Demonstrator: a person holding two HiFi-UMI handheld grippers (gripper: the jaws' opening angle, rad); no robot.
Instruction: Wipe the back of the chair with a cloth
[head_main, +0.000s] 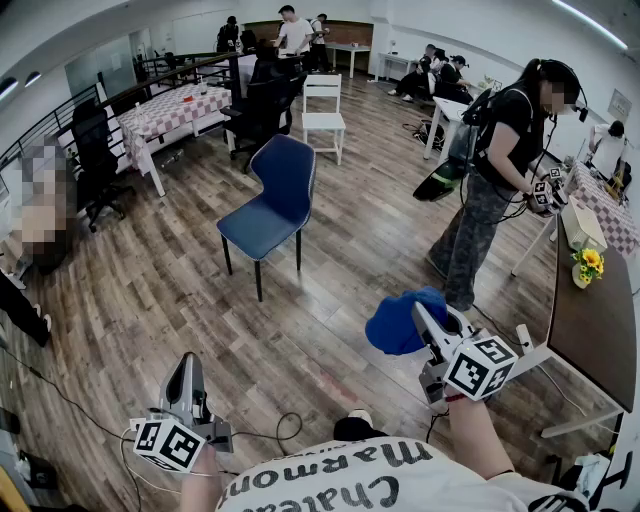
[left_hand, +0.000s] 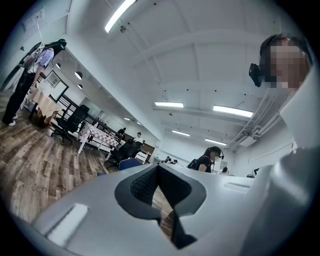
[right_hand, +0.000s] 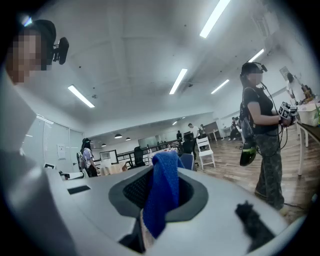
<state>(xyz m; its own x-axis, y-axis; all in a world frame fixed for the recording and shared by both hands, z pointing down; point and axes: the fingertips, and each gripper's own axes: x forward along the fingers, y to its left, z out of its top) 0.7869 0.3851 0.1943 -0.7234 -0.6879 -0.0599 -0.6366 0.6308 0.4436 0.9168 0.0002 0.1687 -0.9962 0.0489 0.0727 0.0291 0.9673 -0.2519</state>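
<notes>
While the blue cloth (head_main: 398, 322) is in hand and the blue chair (head_main: 270, 205) is not yet reached, the step is the approach. No wiping has begun.

Nearest, this side of the chair:
- Left gripper (head_main: 186, 372): low and to the chair's near left, jaws closed tip to tip with nothing between them. Idle.
- Right gripper (head_main: 428, 318): to the chair's near right and well apart from it, jaws clamped on the cloth, which bunches out past the tips.

The chair stands alone on the wood floor (head_main: 150, 290). Its backrest (head_main: 287, 168) is upright on the seat's far side, untouched.

Judgement: the next move calls for closing on the chair, lifting the cloth to the backrest's top edge and pressing the wad flat against it. The legs are slim and the chair may slide under a push, so the free left gripper could steady it.

Containers: right of the chair, on a dark table (head_main: 600, 320), a small pot (head_main: 581, 281) holds yellow flowers (head_main: 590, 260). A pale box (head_main: 583, 228) sits just beyond the pot; its contents cannot be told.

Beyond the chair is a white chair (head_main: 323, 112).
</notes>
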